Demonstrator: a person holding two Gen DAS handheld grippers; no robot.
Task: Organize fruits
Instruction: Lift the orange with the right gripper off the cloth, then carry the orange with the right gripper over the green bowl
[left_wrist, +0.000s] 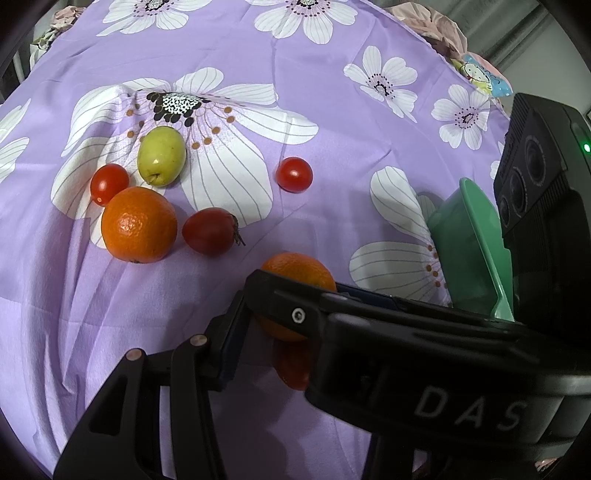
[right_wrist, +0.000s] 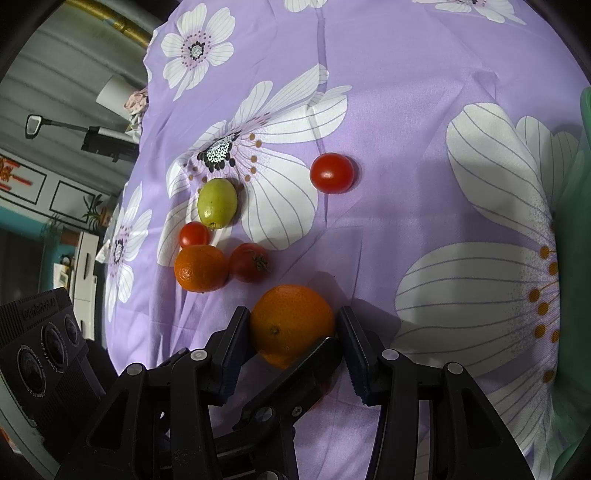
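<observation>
A small orange lies on the purple flowered cloth, and my right gripper is shut on it, one pad on each side. In the left wrist view the same orange shows above the right gripper's finger, which crosses in front. My left gripper reaches in at the same orange. Its near finger stands just left of the fruit; its other finger is hidden. A red tomato lies under the orange.
To the left lie a bigger orange, a green fruit, a dark red fruit and a small tomato. Another tomato sits alone. A green bowl stands tilted at the right.
</observation>
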